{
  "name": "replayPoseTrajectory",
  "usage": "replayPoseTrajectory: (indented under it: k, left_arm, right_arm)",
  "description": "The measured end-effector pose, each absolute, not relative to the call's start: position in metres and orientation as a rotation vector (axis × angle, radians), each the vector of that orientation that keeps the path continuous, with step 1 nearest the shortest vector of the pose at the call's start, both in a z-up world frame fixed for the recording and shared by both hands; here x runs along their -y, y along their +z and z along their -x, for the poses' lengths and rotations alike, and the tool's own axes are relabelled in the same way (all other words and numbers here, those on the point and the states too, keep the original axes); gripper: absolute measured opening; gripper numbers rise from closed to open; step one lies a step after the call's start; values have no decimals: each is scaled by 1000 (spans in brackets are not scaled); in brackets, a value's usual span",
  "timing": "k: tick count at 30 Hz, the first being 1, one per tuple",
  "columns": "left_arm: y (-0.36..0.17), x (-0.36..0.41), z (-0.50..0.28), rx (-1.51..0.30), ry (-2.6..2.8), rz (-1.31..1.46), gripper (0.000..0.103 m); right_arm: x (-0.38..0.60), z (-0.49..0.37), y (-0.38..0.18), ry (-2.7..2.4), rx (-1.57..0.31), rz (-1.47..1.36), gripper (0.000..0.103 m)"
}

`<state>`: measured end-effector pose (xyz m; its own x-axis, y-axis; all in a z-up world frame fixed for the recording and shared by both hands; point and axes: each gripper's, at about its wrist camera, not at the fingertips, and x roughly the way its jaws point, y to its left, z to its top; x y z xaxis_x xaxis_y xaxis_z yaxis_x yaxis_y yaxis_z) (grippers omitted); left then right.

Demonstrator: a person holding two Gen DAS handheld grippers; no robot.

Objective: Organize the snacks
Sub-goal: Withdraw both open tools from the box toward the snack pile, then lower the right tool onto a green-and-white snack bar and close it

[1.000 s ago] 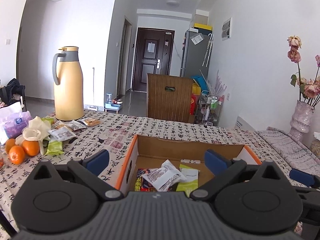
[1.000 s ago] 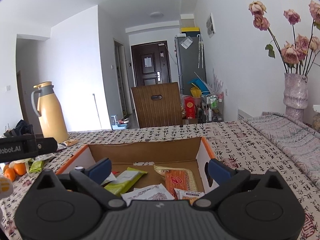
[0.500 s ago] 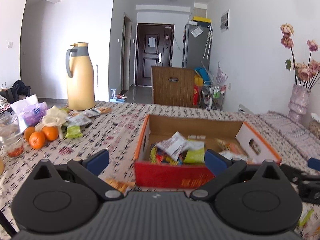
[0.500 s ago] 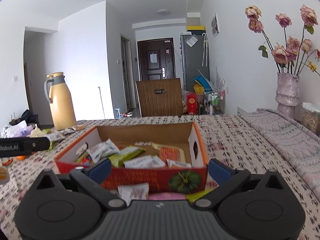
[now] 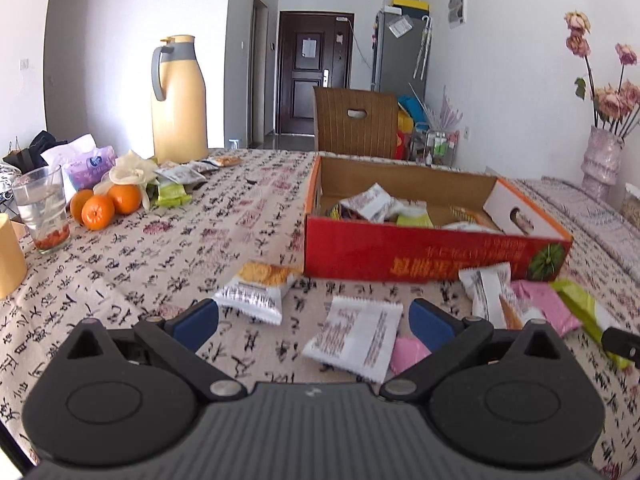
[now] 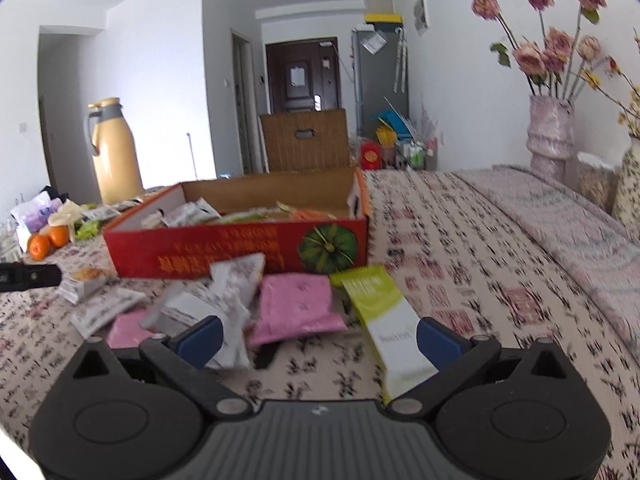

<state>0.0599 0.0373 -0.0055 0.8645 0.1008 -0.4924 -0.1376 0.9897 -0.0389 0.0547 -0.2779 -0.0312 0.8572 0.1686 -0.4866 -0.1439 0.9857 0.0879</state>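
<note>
A red and orange cardboard box (image 5: pixel 432 252) holds several snack packets; it also shows in the right wrist view (image 6: pixel 240 252). Loose packets lie on the tablecloth in front of it: a white cracker packet (image 5: pixel 256 290), a white printed packet (image 5: pixel 356 336), pink packets (image 6: pixel 298 306) and a green packet (image 6: pixel 384 320). My left gripper (image 5: pixel 314 324) is open and empty, low over the white packets. My right gripper (image 6: pixel 318 338) is open and empty, low over the pink and green packets.
A yellow thermos (image 5: pixel 178 100), oranges (image 5: pixel 104 206), a glass (image 5: pixel 40 208), a tissue pack and more packets (image 5: pixel 176 184) stand at the left. A vase with dried roses (image 6: pixel 550 132) stands at the right. A wooden chair (image 5: pixel 354 124) is behind the table.
Both grippers have pulled back from over the box and dropped lower, so the loose packets in front of the box have come into view. Both stayed open.
</note>
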Motion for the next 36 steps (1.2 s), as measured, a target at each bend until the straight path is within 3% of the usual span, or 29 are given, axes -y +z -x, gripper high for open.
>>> replayPoseTrajectory:
  k: [14, 23, 25, 36]
  left_arm:
    - [-7, -34, -56, -519, 118, 74, 103]
    - [-6, -35, -54, -516, 121, 67, 103]
    - [-6, -34, -53, -517, 123, 66, 103]
    - [-7, -32, -55, -524, 123, 63, 103]
  right_arm:
    - [298, -76, -32, 125, -550, 3, 100]
    - [311, -121, -48, 104, -652, 30, 72]
    - [312, -127, -53, 110, -670, 23, 61]
    - [304, -141, -60, 136, -710, 23, 41]
